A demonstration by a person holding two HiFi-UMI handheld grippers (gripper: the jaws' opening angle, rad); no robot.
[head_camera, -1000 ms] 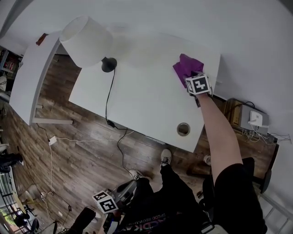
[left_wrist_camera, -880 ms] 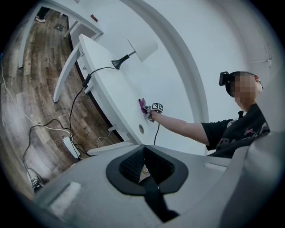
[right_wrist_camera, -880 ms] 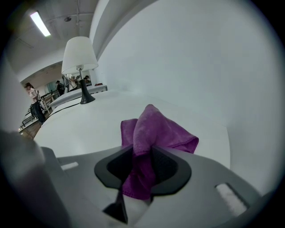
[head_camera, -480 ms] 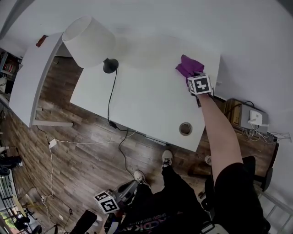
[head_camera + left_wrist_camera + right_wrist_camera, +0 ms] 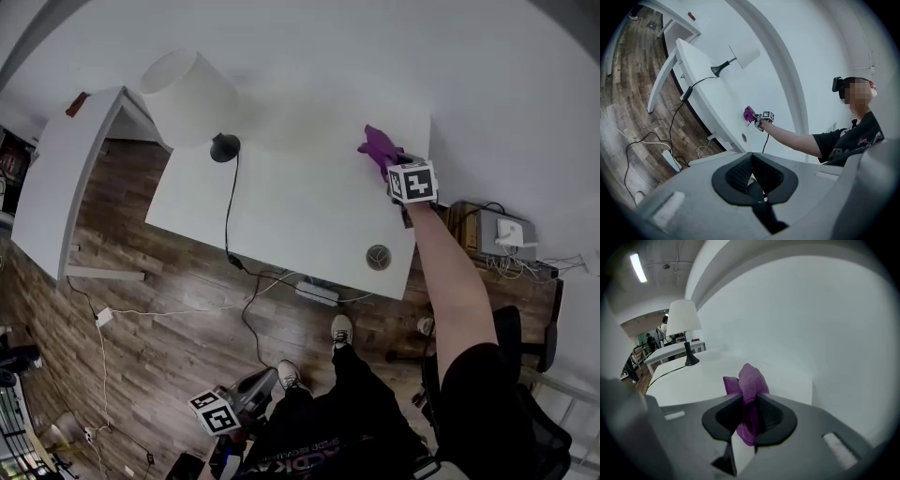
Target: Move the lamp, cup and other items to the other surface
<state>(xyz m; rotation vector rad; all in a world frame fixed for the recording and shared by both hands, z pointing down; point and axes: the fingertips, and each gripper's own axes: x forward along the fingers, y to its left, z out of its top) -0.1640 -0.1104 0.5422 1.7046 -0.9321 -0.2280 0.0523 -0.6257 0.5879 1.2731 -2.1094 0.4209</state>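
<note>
My right gripper [image 5: 392, 161] is shut on a purple cloth [image 5: 378, 142] and holds it bunched just above the far right corner of the white table [image 5: 300, 206]. Its jaws have just been closing on it; the cloth [image 5: 749, 380] sticks up between the pads and hangs below them. The lamp, with a white shade [image 5: 187, 86] and black base [image 5: 223, 147], stands at the table's far left, also seen as the lamp [image 5: 684, 319]. My left gripper [image 5: 214, 412] hangs low by the person's legs; the left gripper [image 5: 751, 164] is shut and holds nothing. No cup shows.
The lamp's black cord [image 5: 228, 211] runs over the table's front edge to the floor. A round cable hole [image 5: 378, 256] sits near the front right corner. A second white table [image 5: 61, 178] stands at the left. A power strip [image 5: 316, 293] and cables lie on the wood floor.
The right gripper closed on the purple cloth and raised it off the table; the cloth went from spread out to bunched. The left gripper shifted slightly.
</note>
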